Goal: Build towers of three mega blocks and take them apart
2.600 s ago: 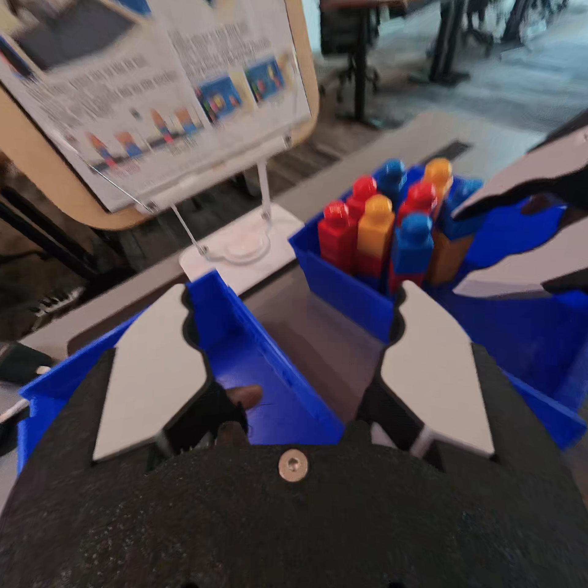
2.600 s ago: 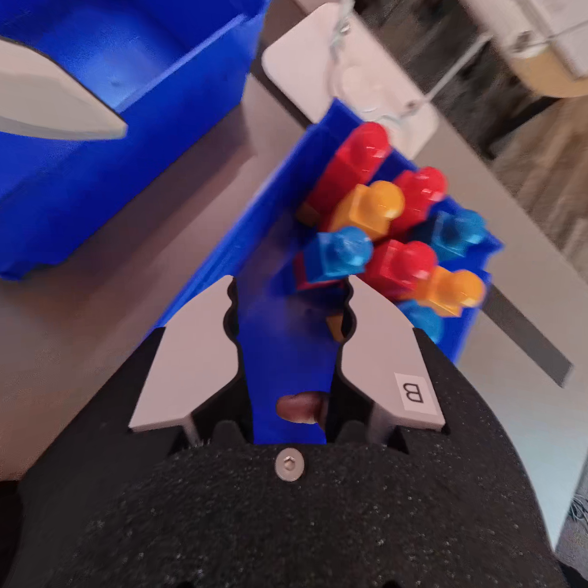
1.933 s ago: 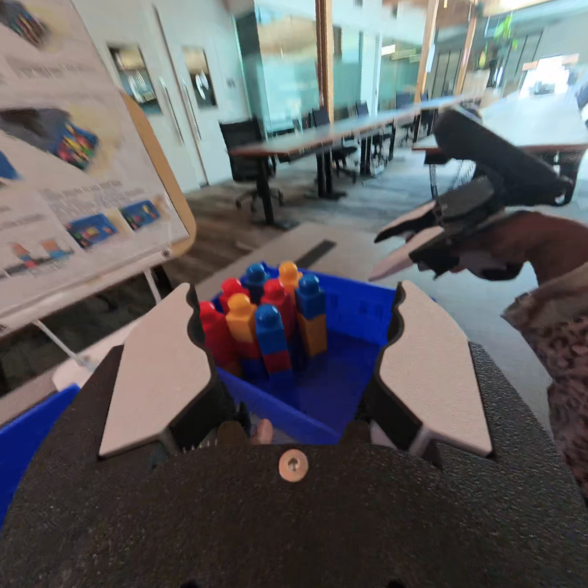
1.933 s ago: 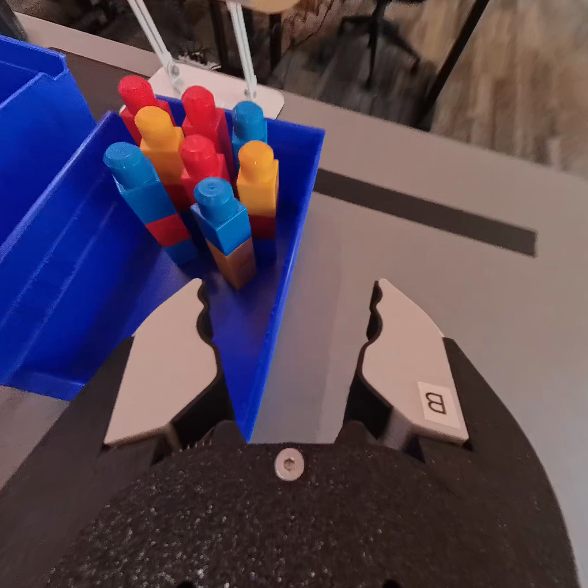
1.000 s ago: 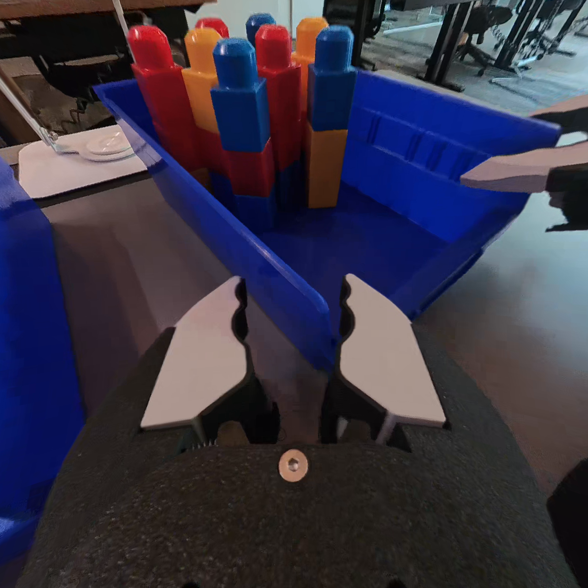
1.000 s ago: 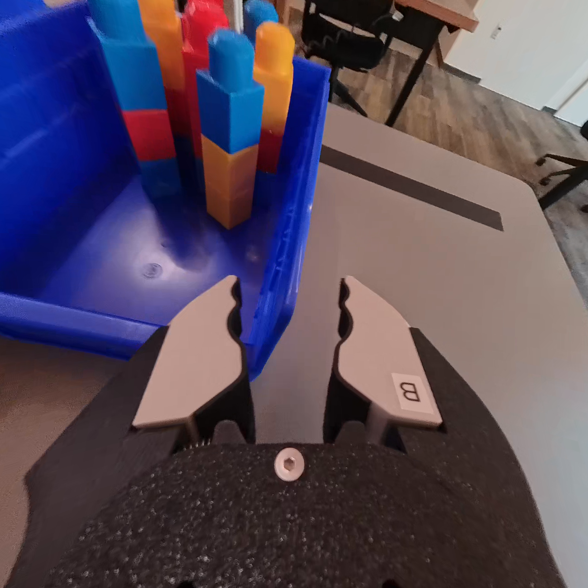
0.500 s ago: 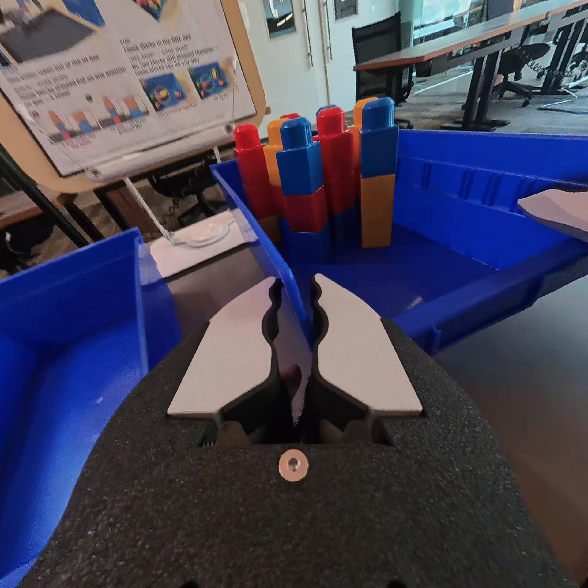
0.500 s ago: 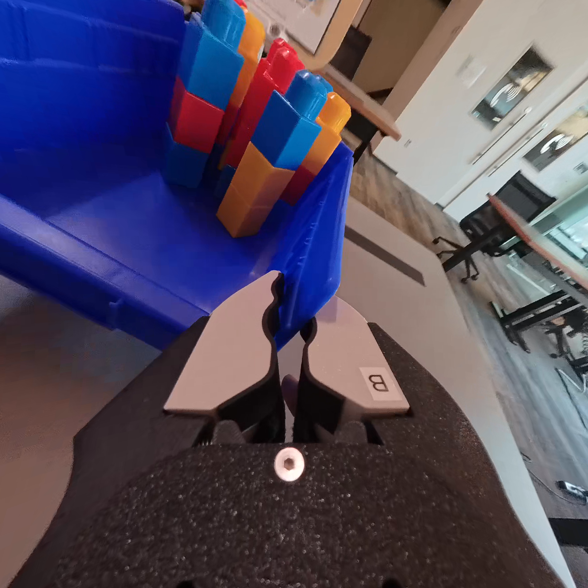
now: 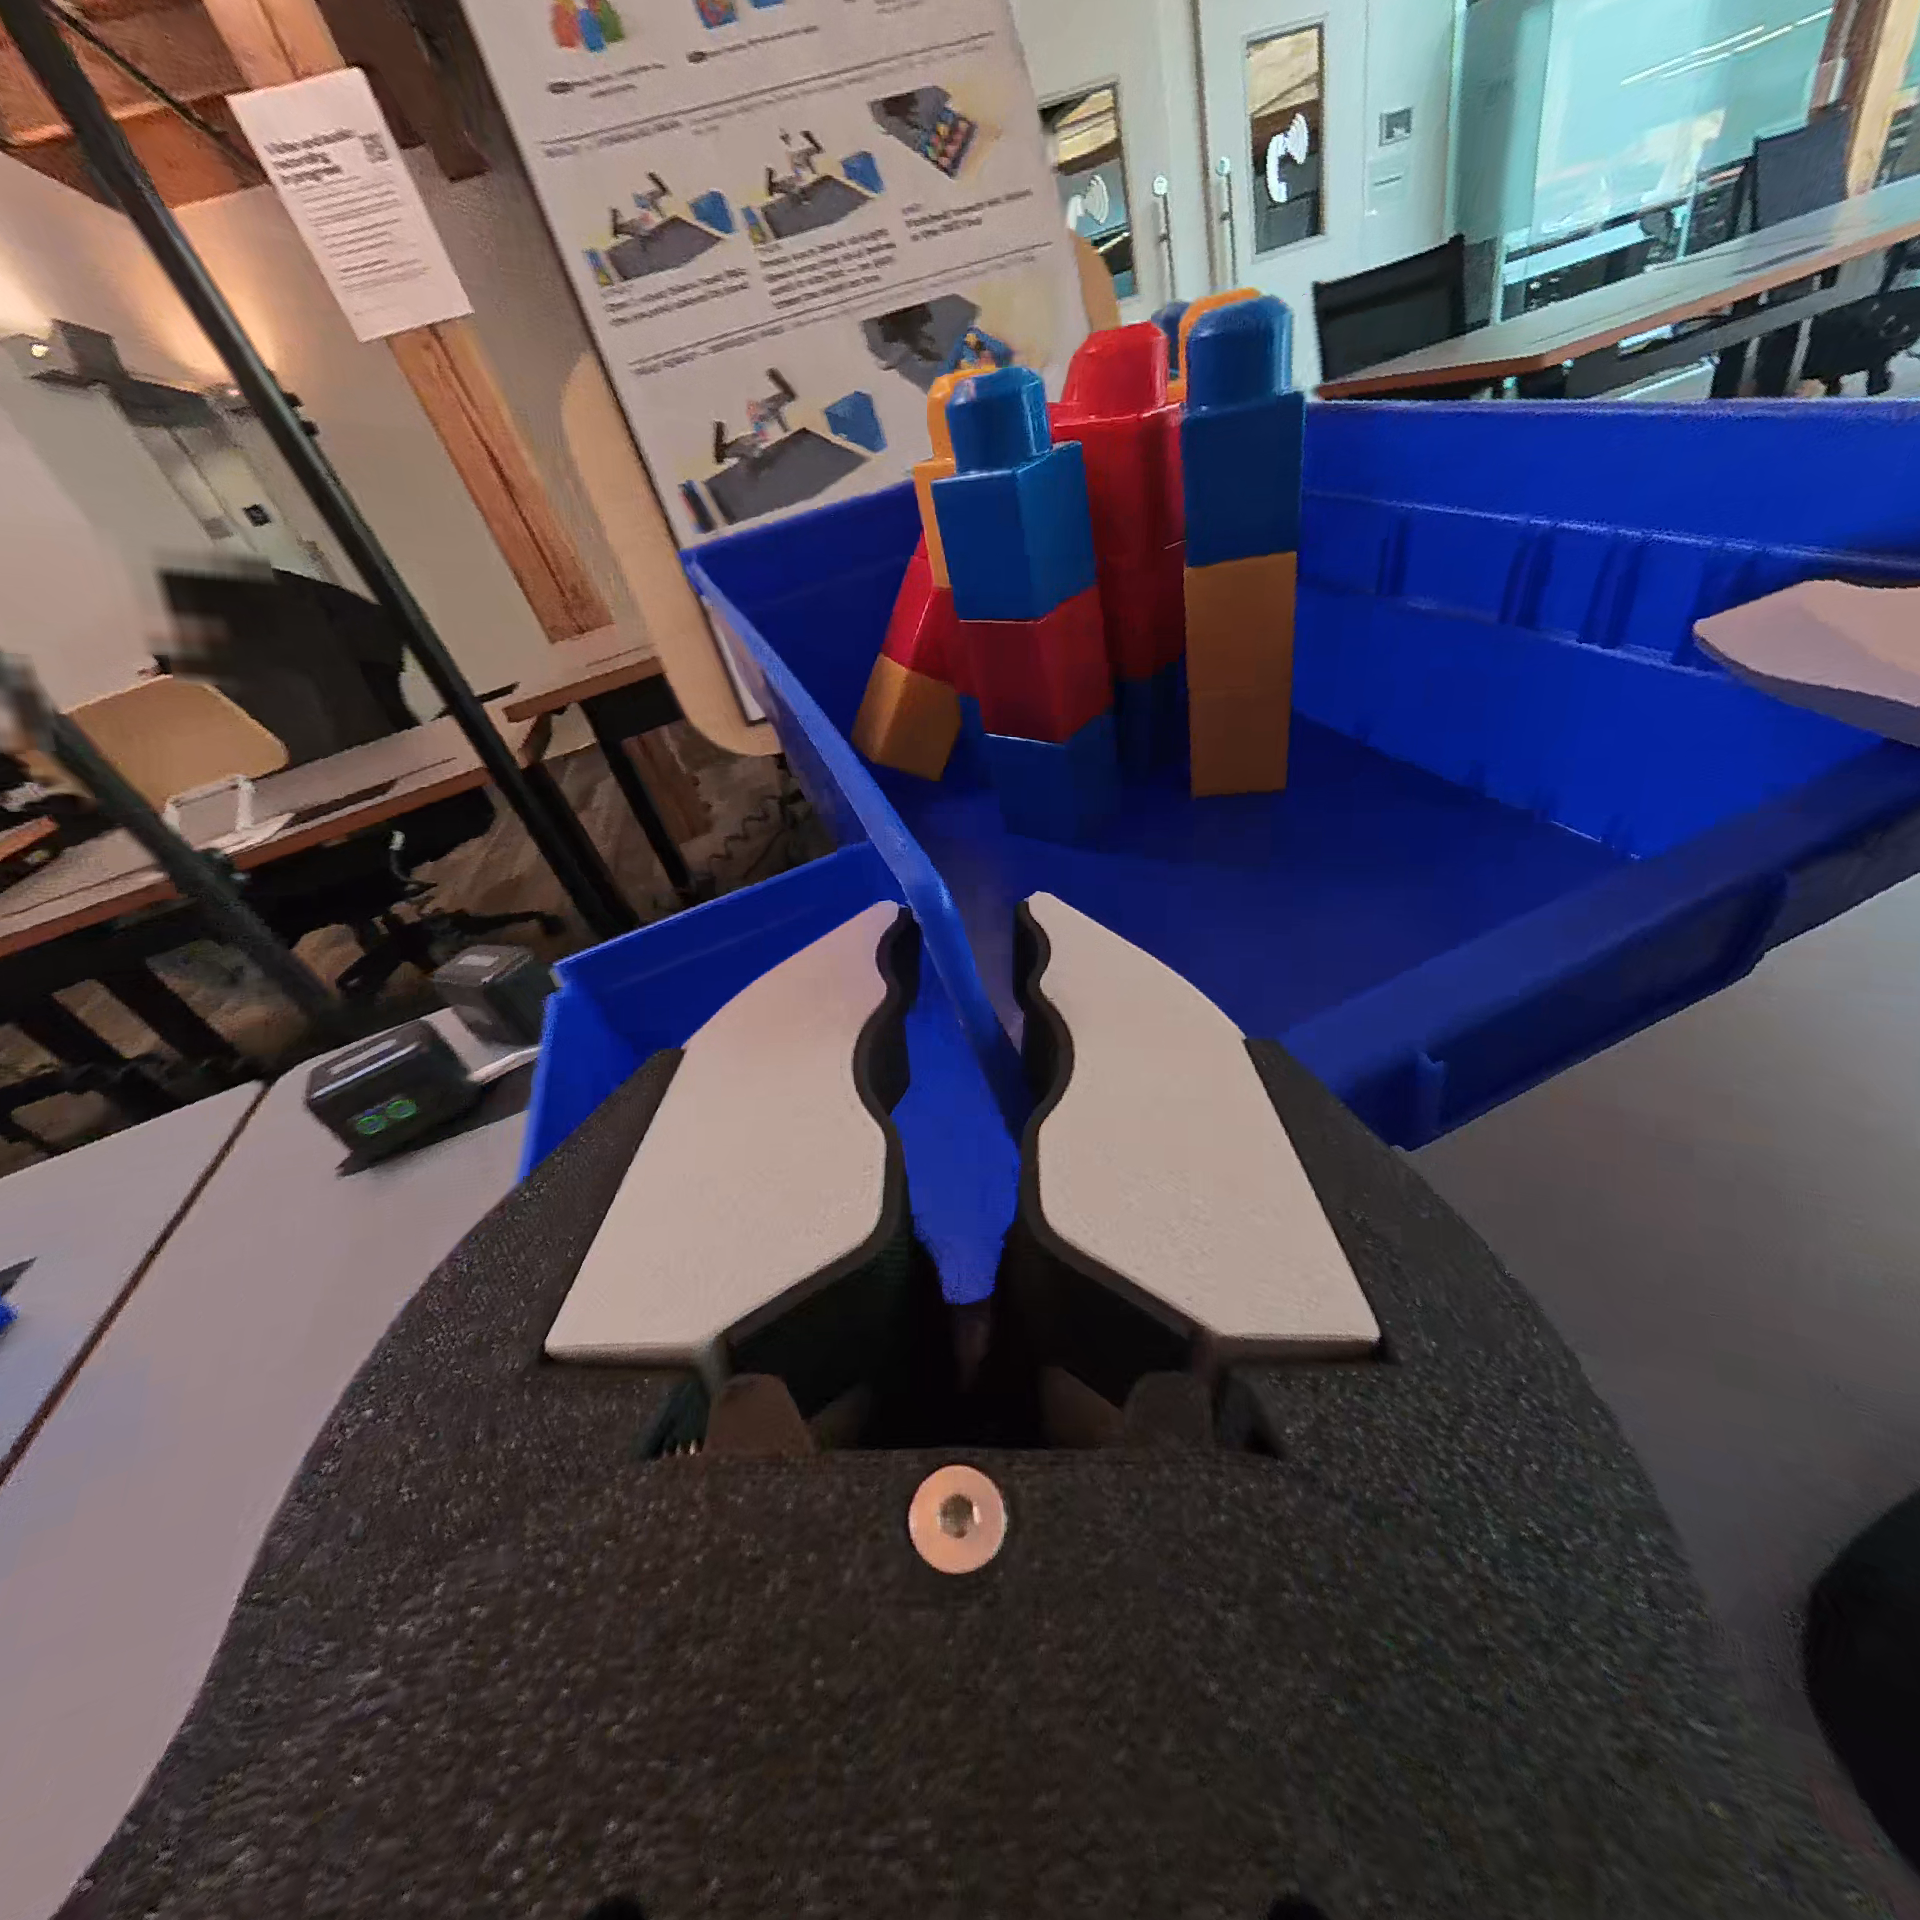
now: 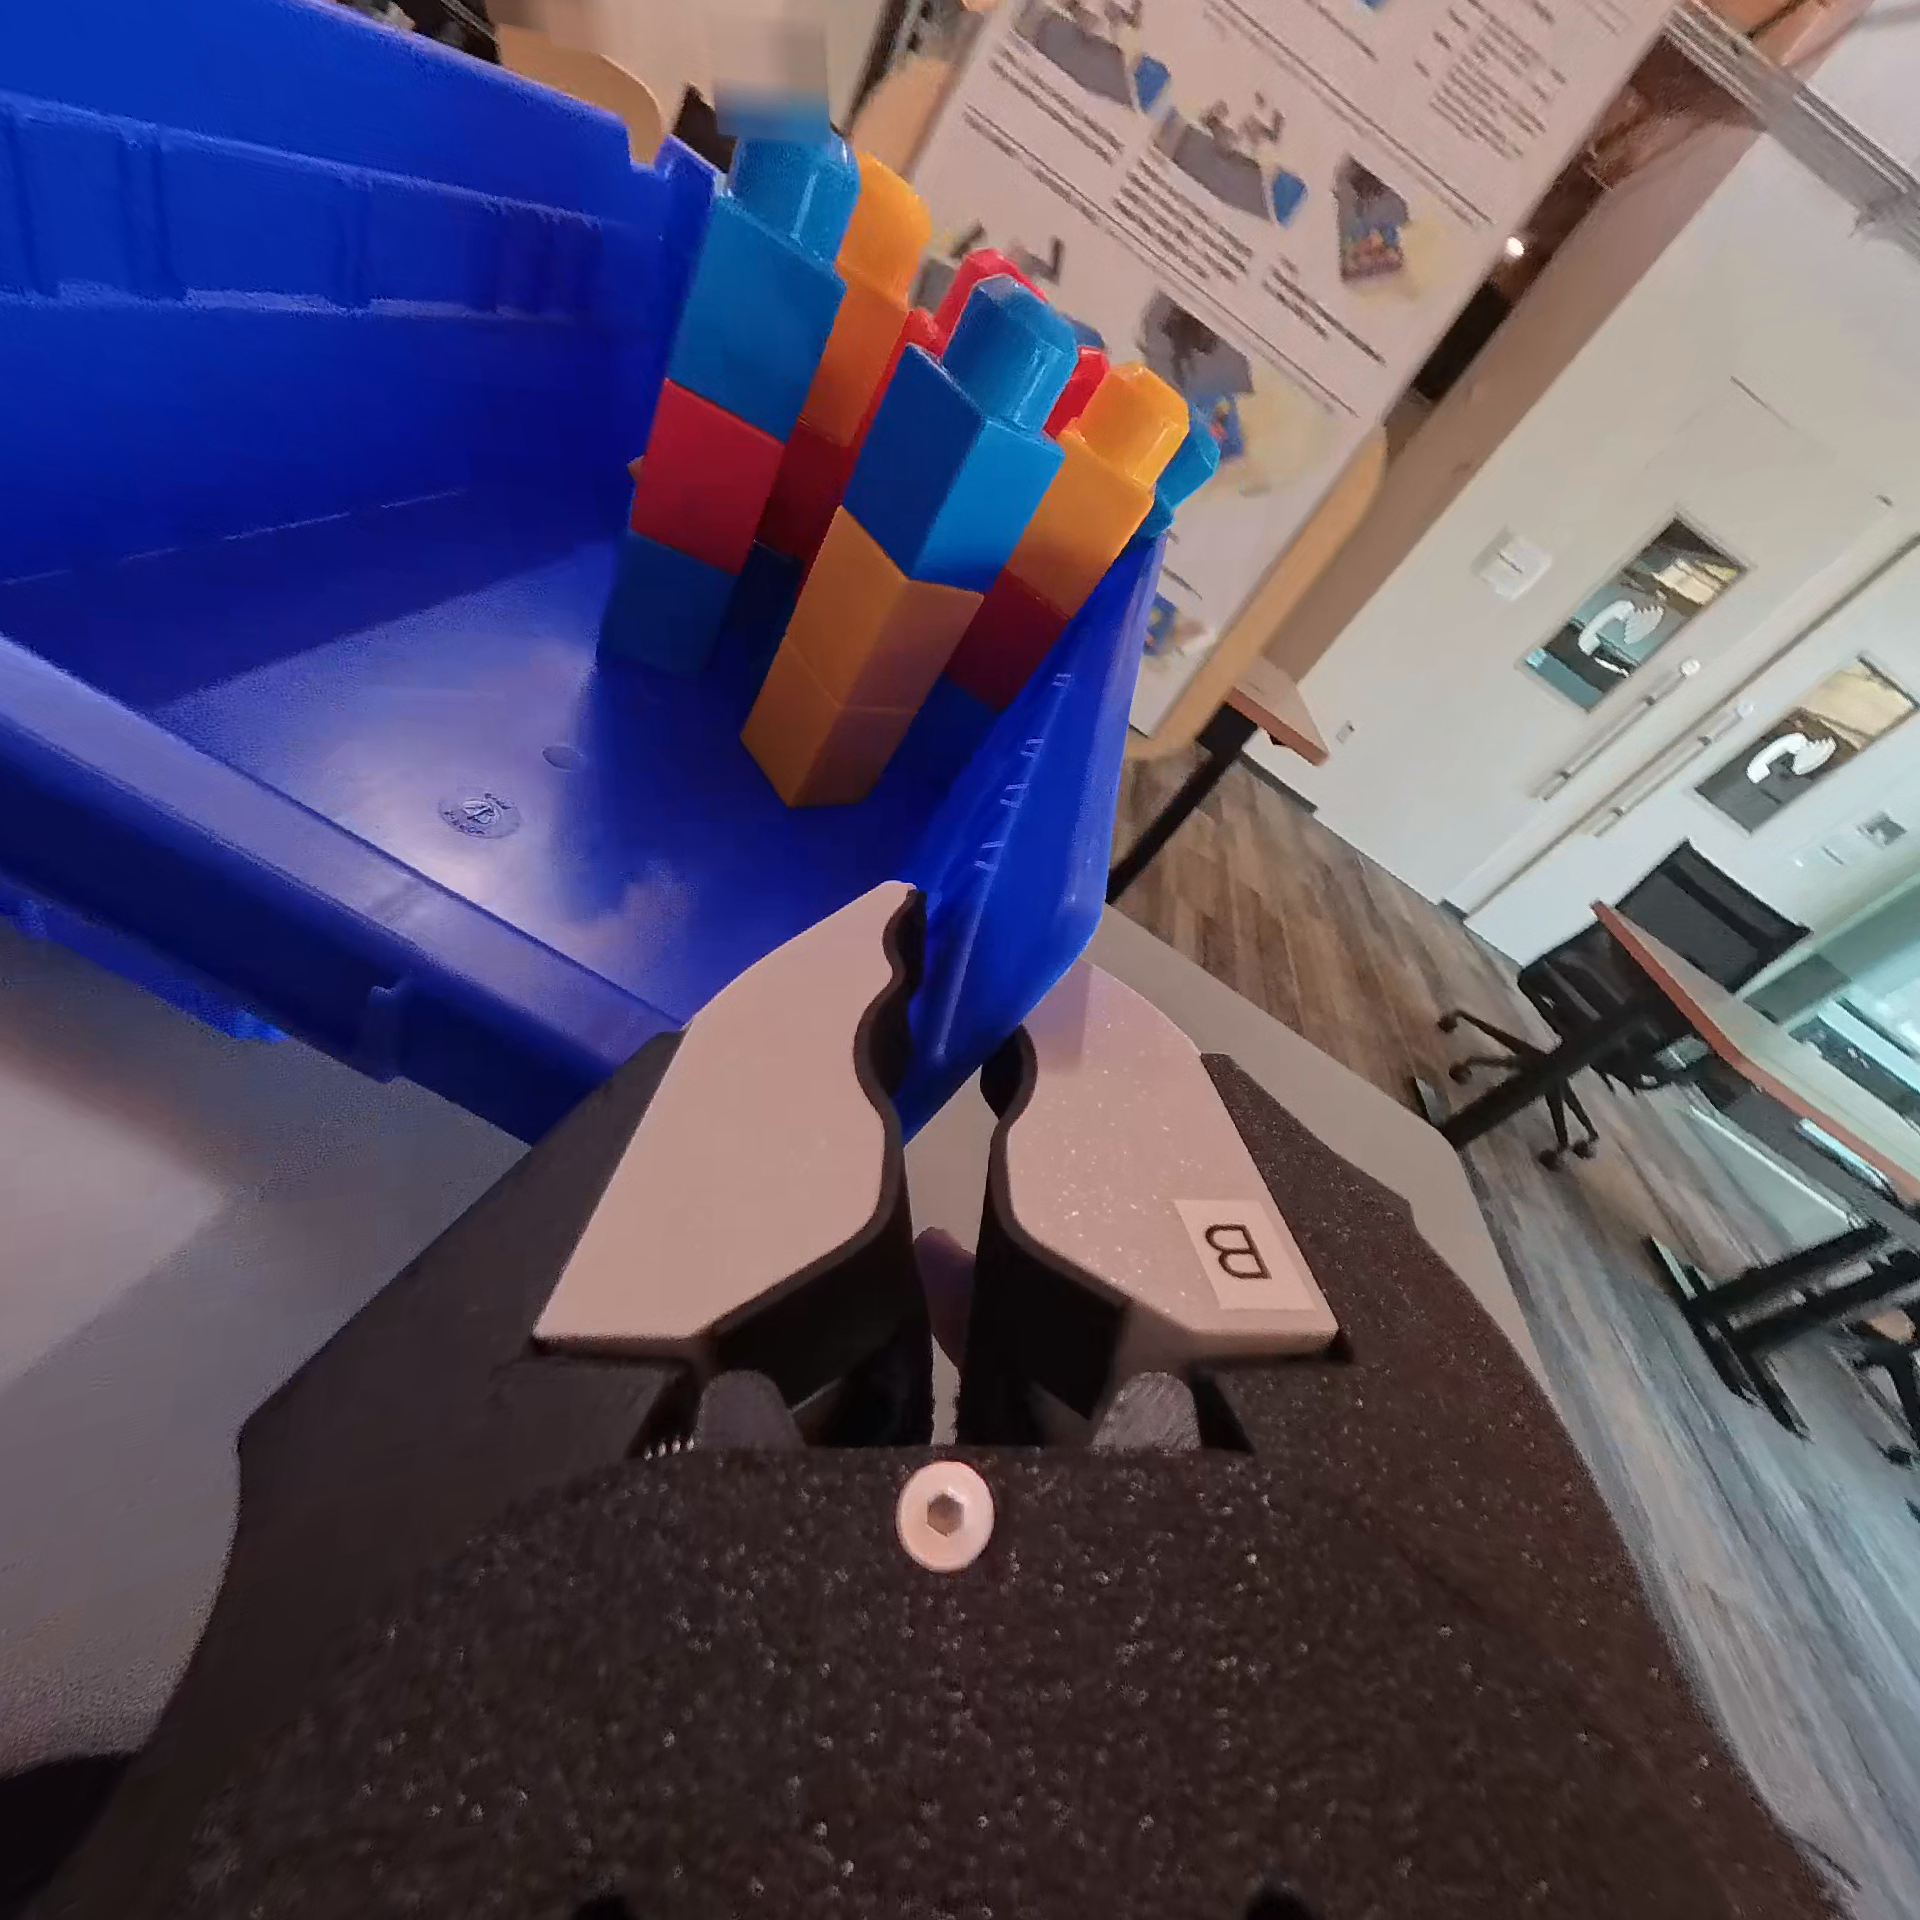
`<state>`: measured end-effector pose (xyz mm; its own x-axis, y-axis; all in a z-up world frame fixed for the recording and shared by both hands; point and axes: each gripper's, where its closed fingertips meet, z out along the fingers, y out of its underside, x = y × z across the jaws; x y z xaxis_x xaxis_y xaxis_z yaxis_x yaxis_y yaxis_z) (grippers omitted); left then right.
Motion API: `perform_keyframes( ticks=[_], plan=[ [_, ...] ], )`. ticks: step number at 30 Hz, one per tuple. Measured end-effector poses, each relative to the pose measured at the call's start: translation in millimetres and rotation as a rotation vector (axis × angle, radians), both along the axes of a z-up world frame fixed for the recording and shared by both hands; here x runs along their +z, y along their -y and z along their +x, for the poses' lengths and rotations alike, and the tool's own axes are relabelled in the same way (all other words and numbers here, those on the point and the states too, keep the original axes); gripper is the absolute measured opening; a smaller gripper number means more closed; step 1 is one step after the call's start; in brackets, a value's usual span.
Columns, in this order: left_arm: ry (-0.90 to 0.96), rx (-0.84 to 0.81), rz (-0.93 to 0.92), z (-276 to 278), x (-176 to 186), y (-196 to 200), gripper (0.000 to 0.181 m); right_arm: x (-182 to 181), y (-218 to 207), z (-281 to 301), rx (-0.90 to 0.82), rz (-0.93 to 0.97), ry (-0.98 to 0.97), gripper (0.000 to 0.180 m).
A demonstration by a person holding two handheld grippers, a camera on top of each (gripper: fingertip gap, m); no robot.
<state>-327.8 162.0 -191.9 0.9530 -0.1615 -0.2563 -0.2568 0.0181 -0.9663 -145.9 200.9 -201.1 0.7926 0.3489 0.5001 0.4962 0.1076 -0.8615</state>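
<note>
Ahead of both sets of jaws, a blue bin (image 9: 1538,935) full of mega-block towers (image 9: 1101,582) sat tipped above the grey surface (image 9: 1662,1299), pinched at two of its walls. The left gripper (image 9: 961,1039) was clamped on the thin edge of the wall running straight out from its jaws, while the right gripper (image 10: 951,997) was closed on the bin's opposite wall. The towers, each three blocks high in red, orange and blue, stood bunched in the far corner beyond the jaws, and at least one at the left of the cluster leaned. A second blue bin (image 9: 675,966) lay just left of the left jaws, its contents out of sight, and a small black device (image 9: 384,1101) rested on the surface farther left. An instruction board (image 9: 790,208) stood behind.

The step in hand appeared to be carrying or tilting the loaded bin with both grippers, likely to tip the finished towers out for dismantling. The next move would call for matched motion on both sides and steady clamping, since the thin walls could slip from the jaws and the towers could topple early.
</note>
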Motion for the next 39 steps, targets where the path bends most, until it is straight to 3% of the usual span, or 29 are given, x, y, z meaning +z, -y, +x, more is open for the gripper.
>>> perform_keyframes(
  ticks=[11,20,31,39],
  plan=[
    [-0.029,0.273,0.078,-146,11,92,0.019,13,38,-168,0.321,0.062,-0.025,0.01],
    [-0.05,0.481,0.035,-237,-15,168,0.021,-21,78,-288,0.578,-0.01,-0.061,0.009],
    [0.01,0.594,-0.051,-282,-98,195,0.019,-98,96,-341,0.655,-0.071,0.033,0.009],
    [0.047,0.623,-0.09,-292,-127,195,0.019,-129,94,-353,0.67,-0.116,0.065,0.011]
  ],
)
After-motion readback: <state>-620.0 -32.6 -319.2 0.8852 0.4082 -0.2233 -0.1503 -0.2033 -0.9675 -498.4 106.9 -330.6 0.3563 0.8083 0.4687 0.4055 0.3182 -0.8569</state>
